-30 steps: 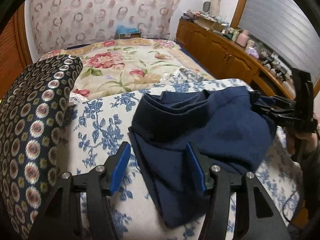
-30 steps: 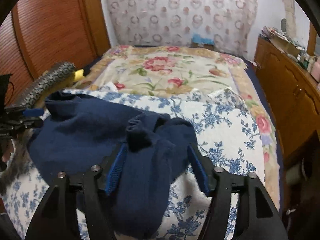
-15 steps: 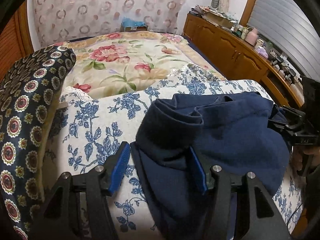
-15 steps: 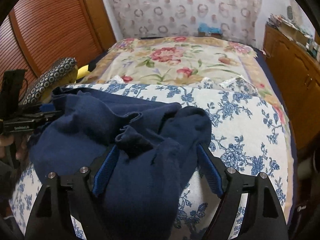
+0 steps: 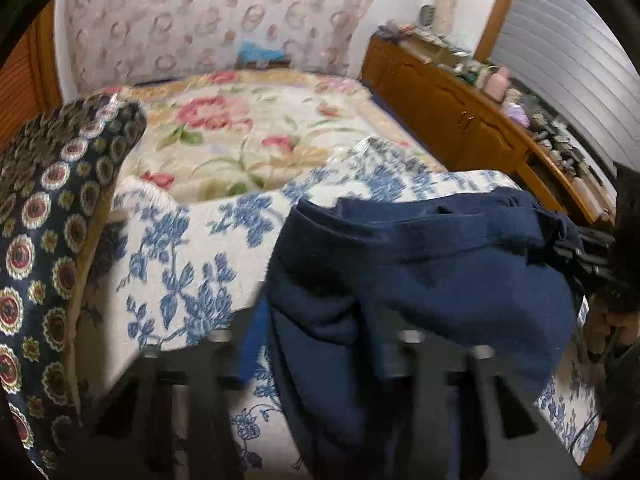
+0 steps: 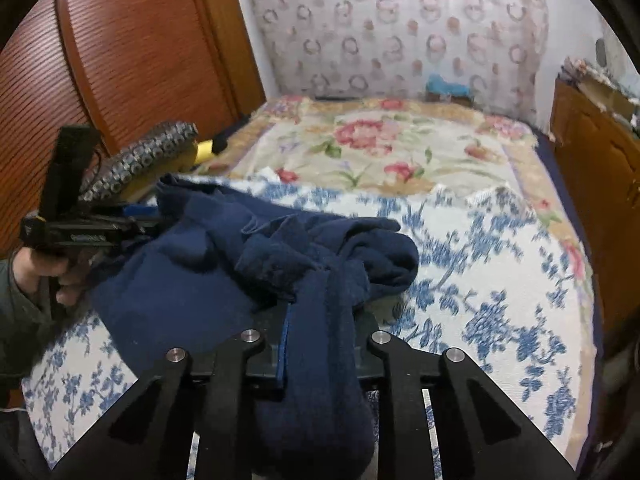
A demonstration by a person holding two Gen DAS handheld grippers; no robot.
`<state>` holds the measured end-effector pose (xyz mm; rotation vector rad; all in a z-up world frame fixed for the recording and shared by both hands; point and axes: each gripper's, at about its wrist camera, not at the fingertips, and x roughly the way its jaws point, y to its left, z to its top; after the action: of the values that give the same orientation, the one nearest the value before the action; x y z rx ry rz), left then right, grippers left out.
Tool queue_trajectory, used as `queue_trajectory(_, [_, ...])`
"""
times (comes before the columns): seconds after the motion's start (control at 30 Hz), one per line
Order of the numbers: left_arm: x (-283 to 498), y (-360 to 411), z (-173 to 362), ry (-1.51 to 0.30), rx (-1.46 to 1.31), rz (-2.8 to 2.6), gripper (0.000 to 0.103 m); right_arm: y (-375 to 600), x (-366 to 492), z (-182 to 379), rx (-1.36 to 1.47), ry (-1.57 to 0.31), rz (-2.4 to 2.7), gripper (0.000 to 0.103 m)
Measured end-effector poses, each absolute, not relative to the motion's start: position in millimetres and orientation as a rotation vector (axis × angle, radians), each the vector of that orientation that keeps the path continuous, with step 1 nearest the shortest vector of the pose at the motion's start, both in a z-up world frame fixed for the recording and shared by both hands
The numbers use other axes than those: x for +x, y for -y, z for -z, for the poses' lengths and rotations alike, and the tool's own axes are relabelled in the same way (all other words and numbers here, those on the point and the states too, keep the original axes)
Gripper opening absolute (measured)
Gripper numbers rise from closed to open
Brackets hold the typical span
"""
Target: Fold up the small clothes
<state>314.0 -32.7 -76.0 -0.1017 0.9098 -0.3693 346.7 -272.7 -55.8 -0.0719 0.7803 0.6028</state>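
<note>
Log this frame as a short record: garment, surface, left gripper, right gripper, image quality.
garment: navy blue garment, bunched, partly lifted off the quilt
surface: blue-floral quilt on a bed
left gripper: left gripper, fabric between its fingers; blur hides whether it is clamped
right gripper: right gripper, shut on a fold of the garment
image quality: left wrist view motion-blurred, right wrist view fairly sharp
</note>
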Motion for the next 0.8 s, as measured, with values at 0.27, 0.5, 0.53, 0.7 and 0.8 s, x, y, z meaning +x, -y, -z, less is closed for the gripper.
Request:
queue_trajectory(0.27, [290, 13, 41, -0.783, -0.171, 0.415, 0.014, 261, 328, 15, -0.111, -0.657, -0.599, 0.014])
queue_trajectory(0.5, [242, -10, -16, -0.618, -0.173, 0.413, 0.013, 241, 311, -27, -0.165, -0.553, -0.635, 0.014])
queue_trajectory(0.53, [237, -14, -22, -0.603, -0.173, 0.409, 0.013, 235, 311, -35, -0.175, -0.538, -0.642, 0.014])
queue_trajectory(0.7, [206, -55, -52, -0.521, -0.181, 0.33, 0.014, 195, 315, -76, -0.239, -0.468, -0.713, 0.014])
queue_trajectory(0.8, [189, -86, -61, -0.499, -0.183, 0.255, 0.014, 155, 322, -99, -0.306, -0.433, -0.773, 0.014])
